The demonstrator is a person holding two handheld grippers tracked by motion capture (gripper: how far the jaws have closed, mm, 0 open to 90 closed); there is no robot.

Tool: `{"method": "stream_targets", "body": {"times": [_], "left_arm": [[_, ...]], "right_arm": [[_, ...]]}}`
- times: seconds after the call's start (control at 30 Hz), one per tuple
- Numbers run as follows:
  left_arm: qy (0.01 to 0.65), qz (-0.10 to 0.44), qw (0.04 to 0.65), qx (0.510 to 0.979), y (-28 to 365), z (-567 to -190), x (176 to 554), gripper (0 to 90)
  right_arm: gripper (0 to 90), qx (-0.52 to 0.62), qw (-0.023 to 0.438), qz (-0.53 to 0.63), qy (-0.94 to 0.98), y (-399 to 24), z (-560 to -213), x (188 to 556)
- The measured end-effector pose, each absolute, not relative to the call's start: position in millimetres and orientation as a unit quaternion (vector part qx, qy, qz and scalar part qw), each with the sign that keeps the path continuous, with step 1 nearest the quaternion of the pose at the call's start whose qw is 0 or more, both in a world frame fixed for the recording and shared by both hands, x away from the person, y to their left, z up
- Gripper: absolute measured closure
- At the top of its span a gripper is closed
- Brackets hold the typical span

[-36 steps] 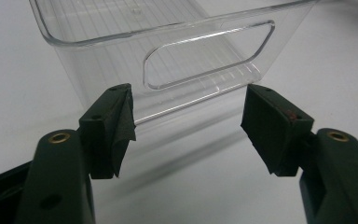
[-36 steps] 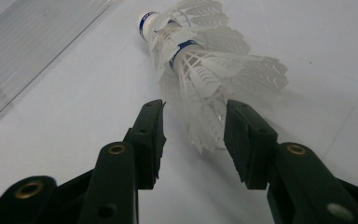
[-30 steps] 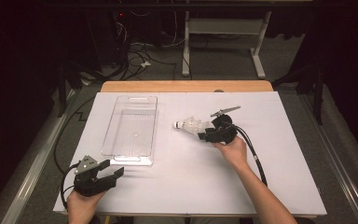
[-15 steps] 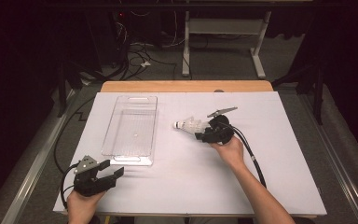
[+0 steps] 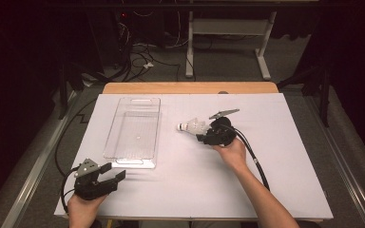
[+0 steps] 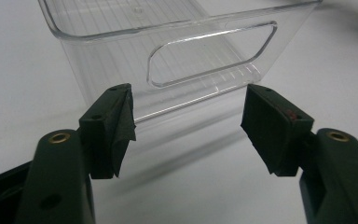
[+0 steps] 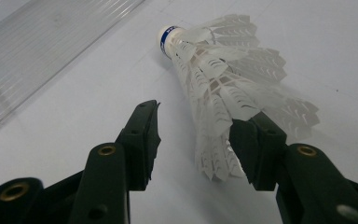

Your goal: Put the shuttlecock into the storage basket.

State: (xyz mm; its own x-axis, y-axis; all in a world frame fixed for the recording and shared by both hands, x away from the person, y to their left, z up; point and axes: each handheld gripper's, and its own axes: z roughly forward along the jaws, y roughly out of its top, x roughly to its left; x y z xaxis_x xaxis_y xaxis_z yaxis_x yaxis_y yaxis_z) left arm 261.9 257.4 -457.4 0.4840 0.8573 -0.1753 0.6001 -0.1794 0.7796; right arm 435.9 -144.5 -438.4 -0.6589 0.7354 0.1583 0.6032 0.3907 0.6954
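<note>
clear tray (image 5: 134,128) holds nothing; shuttlecock (image 5: 193,127) lies beside it.

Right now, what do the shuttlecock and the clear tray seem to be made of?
The shuttlecock: its skirt looks like white feathers, matte, with fine barbs on each vane, though moulded plastic is possible; the rounded white nose carries a blue band. The clear tray: probably hard plastic, glossy and see-through, with ribbed lines along its floor and a moulded handle slot in its end wall.
</note>
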Motion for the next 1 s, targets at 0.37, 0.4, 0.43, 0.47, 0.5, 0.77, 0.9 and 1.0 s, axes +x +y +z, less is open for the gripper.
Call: {"method": "stream_targets", "body": {"times": [0.37, 0.4, 0.43, 0.47, 0.5, 0.77, 0.9, 1.0], "left_arm": [[0.483, 0.153, 0.419, 0.753, 257.3, -457.4, 261.9, 35.0], [0.483, 0.153, 0.419, 0.754, 257.2, -457.4, 262.0, 35.0], [0.482, 0.153, 0.418, 0.754, 257.2, -457.2, 261.9, 35.0], [0.481, 0.154, 0.419, 0.755, 256.6, -457.2, 261.9, 35.0], [0.48, 0.154, 0.417, 0.757, 256.1, -457.0, 261.8, 35.1], [0.477, 0.157, 0.416, 0.758, 254.8, -456.6, 261.2, 35.1], [0.477, 0.158, 0.415, 0.758, 254.1, -456.4, 260.7, 35.1], [0.477, 0.159, 0.416, 0.758, 254.1, -456.4, 260.4, 35.1]], "right_arm": [[52.1, 0.4, 0.085, 0.374, 0.832, -132.2, -442.1, 441.6], [52.1, 0.4, 0.085, 0.373, 0.833, -130.8, -442.4, 442.2], [52.1, 0.399, 0.085, 0.371, 0.834, -129.6, -442.7, 443.0], [52.1, 0.399, 0.086, 0.371, 0.834, -128.4, -443.2, 443.9], [52.1, 0.398, 0.086, 0.37, 0.835, -127.3, -443.5, 444.7], [53.6, 0.401, 0.088, 0.37, 0.833, -121.3, -447.7, 450.3], [56.1, 0.407, 0.091, 0.371, 0.83, -121.1, -448.6, 452.2], [57.8, 0.41, 0.091, 0.369, 0.829, -120.3, -449.7, 453.2]]}}
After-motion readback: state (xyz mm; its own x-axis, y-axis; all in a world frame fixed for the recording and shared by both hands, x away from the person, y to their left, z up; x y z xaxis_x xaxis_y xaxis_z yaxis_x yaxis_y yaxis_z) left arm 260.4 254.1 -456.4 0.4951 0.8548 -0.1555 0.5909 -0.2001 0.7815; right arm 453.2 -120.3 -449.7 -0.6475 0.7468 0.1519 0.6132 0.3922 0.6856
